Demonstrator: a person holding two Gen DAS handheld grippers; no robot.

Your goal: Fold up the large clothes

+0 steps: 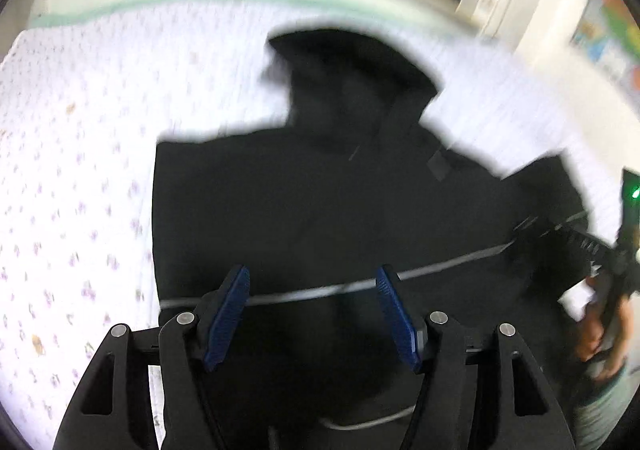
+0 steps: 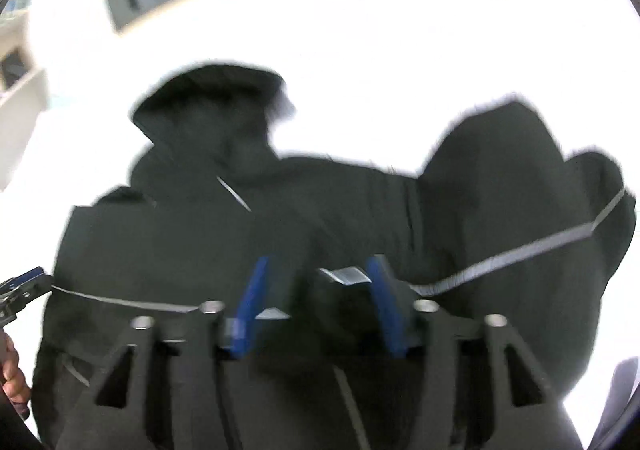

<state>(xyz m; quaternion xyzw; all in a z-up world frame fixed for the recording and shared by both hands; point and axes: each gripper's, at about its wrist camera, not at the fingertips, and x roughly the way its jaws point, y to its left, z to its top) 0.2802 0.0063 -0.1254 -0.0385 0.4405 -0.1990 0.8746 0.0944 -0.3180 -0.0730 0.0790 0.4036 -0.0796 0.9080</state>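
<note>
Black hooded jacket (image 1: pixel 304 202): flat on floral bedsheet (image 1: pixel 72 178), hood (image 1: pixel 352 66) pointing away, grey stripe (image 1: pixel 312 292) crosswise. Left gripper (image 1: pixel 314 314): jaws released above stripe. Right gripper (image 2: pixel 316 302): jaws apart, fabric bunched between.

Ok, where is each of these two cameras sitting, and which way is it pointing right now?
Left wrist: sits behind the left tongs, looking down and forward over the black hooded jacket on the floral sheet; its blue pads stand apart, and the right hand shows at the far right.
Right wrist: sits behind the right tongs, facing the same jacket's hood; pads apart, with a fold of grey trim between them.
Shared: jacket, its grey trim stripe, the other tongs at the frame edge.
</note>
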